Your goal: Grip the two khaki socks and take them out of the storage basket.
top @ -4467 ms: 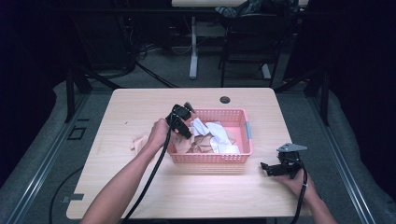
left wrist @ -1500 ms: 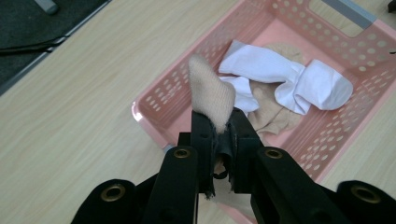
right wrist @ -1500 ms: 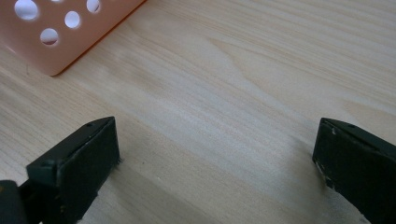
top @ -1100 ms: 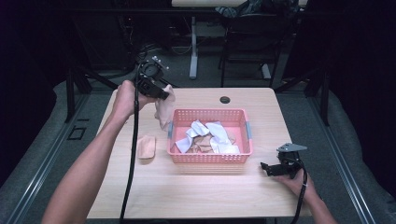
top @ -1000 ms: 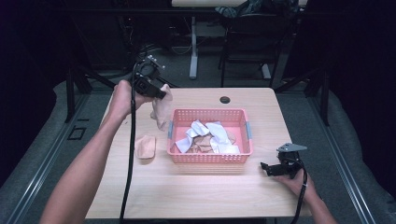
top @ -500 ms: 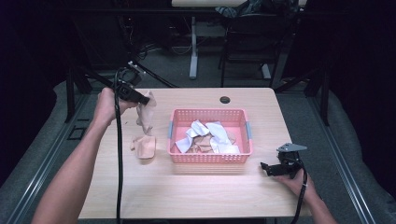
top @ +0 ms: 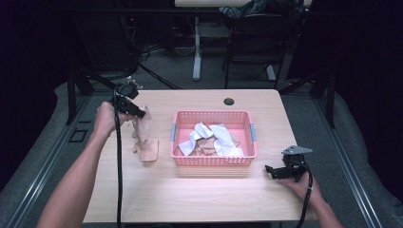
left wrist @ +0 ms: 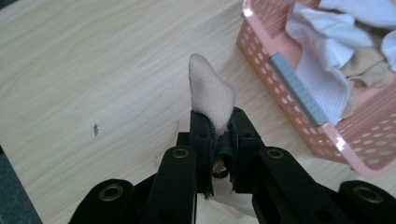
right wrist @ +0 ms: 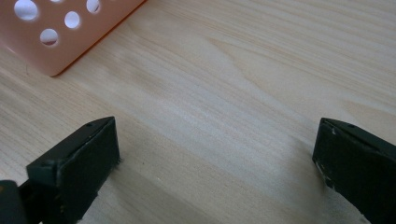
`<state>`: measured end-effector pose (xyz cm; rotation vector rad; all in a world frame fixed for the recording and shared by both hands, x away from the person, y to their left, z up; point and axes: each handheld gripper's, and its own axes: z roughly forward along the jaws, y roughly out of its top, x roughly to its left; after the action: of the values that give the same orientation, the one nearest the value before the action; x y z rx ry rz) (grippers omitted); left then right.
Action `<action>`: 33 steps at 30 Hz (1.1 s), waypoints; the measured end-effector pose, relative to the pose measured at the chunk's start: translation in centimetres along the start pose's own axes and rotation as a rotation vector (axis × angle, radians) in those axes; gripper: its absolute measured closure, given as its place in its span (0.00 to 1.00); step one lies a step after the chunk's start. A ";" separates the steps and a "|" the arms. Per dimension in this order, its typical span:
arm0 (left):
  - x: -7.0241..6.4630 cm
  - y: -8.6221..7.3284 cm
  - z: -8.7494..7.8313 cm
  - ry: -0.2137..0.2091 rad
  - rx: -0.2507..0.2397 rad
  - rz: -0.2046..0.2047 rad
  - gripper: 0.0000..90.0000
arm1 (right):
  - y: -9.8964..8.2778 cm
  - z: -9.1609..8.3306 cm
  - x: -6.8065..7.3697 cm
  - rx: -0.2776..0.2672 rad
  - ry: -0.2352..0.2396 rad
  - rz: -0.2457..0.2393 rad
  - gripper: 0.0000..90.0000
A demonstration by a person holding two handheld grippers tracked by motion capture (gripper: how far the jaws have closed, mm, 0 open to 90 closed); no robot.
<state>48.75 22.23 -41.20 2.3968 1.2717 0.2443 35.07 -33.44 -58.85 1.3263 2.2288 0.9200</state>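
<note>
Beige sock dangling above the table's left half, just left of the basket, lower end draping onto a second beige sock lying flat there. Pinched by the cuff tip in the left gripper: jaws pressed tight on the fabric, a nub of sock poking out past them in the left gripper view. Held high, likely so the length hangs straight and can be laid down neatly on its mate. Looks like pairing or sorting: beige ones out to the left, the rest waiting.

Basket sitting mid-table, toward the far edge, with white and beige cloth heaped inside. Close enough to the left gripper for short trips in and out.

Right gripper parked near the table's right edge, just off the basket's near right corner, resting low on the wood. Jaws spread wide, nothing between them but bare tabletop; basket corner just ahead. Idle, probably ready to steady the basket or take the next piece.

Small dark hole by the far edge, untouched.
</note>
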 end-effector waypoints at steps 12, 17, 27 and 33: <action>0.9 -1.9 4.9 -0.014 0.086 -0.055 0.90 | 0.0 0.0 0.0 -0.006 0.003 0.005 0.00; 0.7 -2.4 6.9 -0.021 0.117 -0.065 0.89 | 0.0 0.0 0.0 -0.006 0.004 0.005 0.00; 0.7 -2.9 9.2 -0.036 0.148 -0.098 0.81 | 0.0 0.0 0.1 -0.008 0.001 0.007 0.00; 0.9 -2.9 9.1 0.013 0.122 -0.128 0.51 | 0.0 0.0 0.0 -0.007 -0.001 0.006 0.00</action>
<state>50.17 21.91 -50.71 2.4051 1.4788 0.1488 35.06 -33.39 -58.88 1.3309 2.2204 0.9280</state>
